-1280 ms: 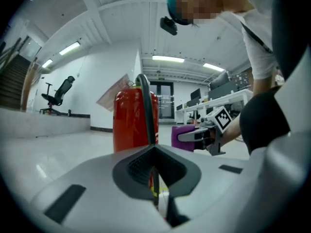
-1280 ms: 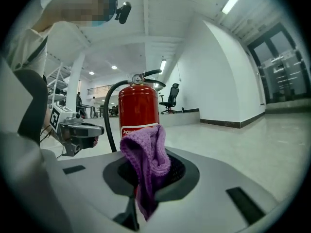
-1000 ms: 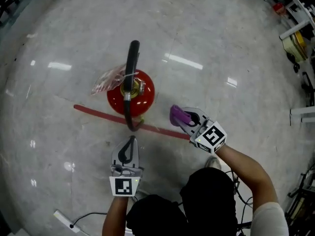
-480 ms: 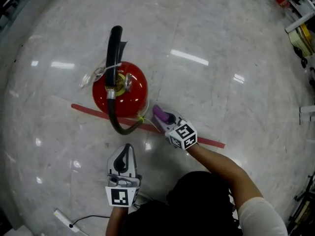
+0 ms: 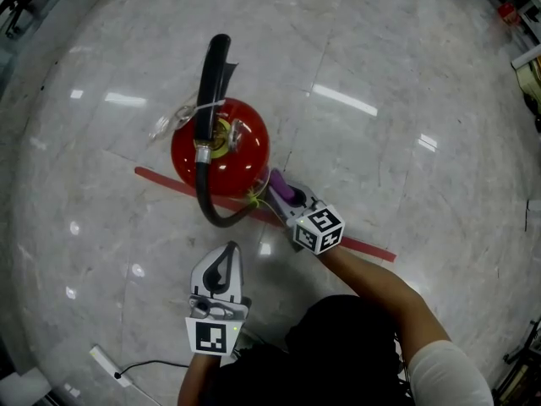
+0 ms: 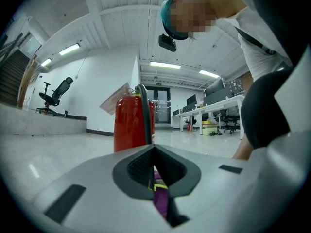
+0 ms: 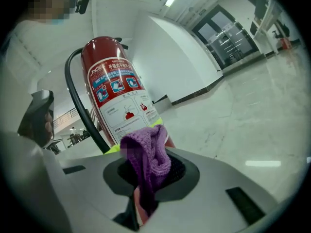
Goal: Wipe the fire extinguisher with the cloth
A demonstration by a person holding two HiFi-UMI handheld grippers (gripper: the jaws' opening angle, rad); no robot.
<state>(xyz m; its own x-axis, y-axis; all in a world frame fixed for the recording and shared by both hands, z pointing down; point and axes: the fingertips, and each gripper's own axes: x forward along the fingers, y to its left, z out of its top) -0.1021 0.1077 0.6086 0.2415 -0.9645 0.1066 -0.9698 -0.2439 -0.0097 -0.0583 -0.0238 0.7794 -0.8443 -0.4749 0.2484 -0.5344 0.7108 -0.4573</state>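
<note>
Right gripper (image 5: 289,194), jaws clamped on the purple knitted cloth (image 5: 279,183), sits at four o'clock of the red cylindrical fire extinguisher (image 5: 230,149); best press flat and sweep round its wall. Left gripper (image 5: 222,263), closed and empty, hovers at six o'clock.

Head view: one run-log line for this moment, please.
right gripper: shut on purple knitted cloth | cloth: by lower side of red metal fire extinguisher, contact unclear | left gripper: shut, empty, short of extinguisher
</note>
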